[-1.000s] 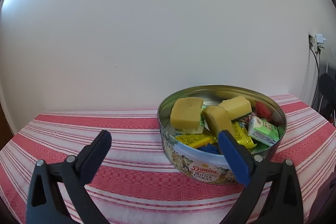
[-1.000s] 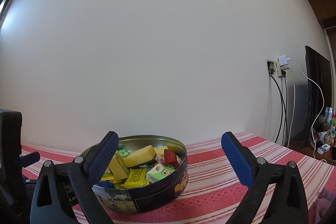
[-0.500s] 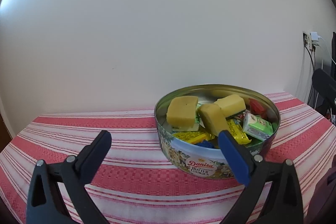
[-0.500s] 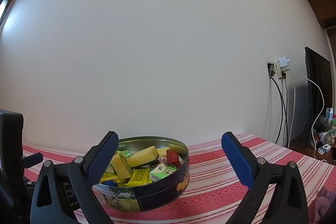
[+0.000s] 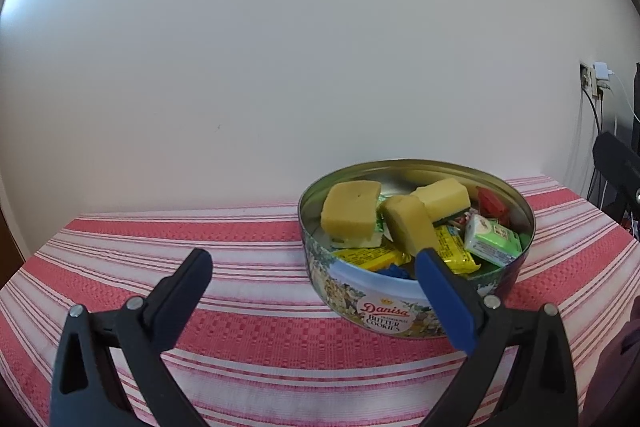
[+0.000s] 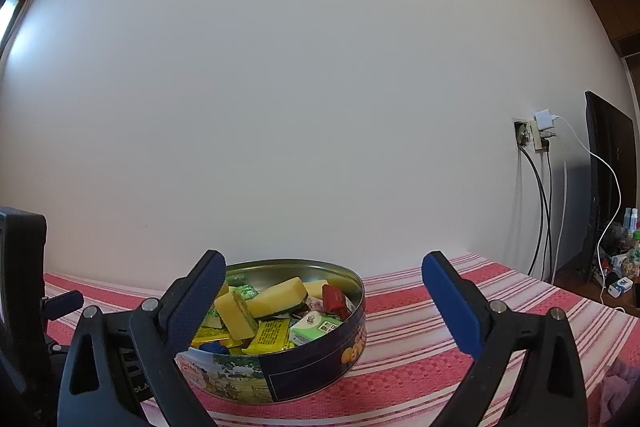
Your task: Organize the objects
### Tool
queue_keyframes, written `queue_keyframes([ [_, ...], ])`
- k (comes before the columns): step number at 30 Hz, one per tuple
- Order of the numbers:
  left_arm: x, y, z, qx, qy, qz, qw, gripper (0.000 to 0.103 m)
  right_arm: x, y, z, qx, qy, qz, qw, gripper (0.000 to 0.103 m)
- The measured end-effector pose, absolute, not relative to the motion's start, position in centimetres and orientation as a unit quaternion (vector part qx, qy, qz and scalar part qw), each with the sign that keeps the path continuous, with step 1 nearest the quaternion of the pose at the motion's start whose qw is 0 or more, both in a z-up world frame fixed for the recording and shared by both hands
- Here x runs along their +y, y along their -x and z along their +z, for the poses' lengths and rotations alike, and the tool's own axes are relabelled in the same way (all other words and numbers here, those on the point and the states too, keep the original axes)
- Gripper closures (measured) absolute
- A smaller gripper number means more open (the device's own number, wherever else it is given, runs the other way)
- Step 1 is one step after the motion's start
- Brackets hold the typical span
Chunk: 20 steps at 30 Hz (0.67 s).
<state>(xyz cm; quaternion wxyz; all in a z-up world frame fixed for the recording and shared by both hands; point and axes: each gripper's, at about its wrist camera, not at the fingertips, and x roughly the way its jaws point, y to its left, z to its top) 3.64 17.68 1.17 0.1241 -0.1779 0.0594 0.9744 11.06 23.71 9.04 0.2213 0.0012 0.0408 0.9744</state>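
From the left wrist camera, a round Danisa butter cookie tin (image 5: 416, 247) stands open on a red-and-white striped tablecloth (image 5: 248, 307), close to the white wall (image 5: 280, 47) and right of centre. It is filled nearly to the rim: three yellow sponges (image 5: 352, 213) lie on top, one flat at the left, one tilted in the middle and one with a dark green scouring layer behind it; under and beside them are yellow wrapped packets (image 5: 452, 253), a small green-and-white box (image 5: 494, 241) at the right, a red piece (image 5: 492, 201) against the far right wall of the tin, and something blue (image 5: 394, 273) at the near wall. The left gripper (image 5: 312, 275) has its fingers spread wide with nothing between them; its right fingertip overlaps the tin's near rim in the picture, though whether they touch cannot be told. From the right wrist camera, the same tin (image 6: 312, 359) sits low and left on the cloth (image 6: 420, 359), showing the sponges (image 6: 276, 297), the yellow packets (image 6: 270, 337), the green-and-white box (image 6: 314, 325) and the red piece (image 6: 334, 297). The right gripper (image 6: 320, 283) is likewise spread wide and holds nothing, its left fingertip overlapping the tin's left side. A wall socket with cables (image 6: 536, 139) is at the right.
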Motion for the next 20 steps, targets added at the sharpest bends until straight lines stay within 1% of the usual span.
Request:
queue_keyframes([
  [20,18.5,-3.3,1.1,0.062,0.185,0.973,0.125,0.0,24.8,-10.5,8.7,0.045,0.012,0.977,0.209,0.003],
])
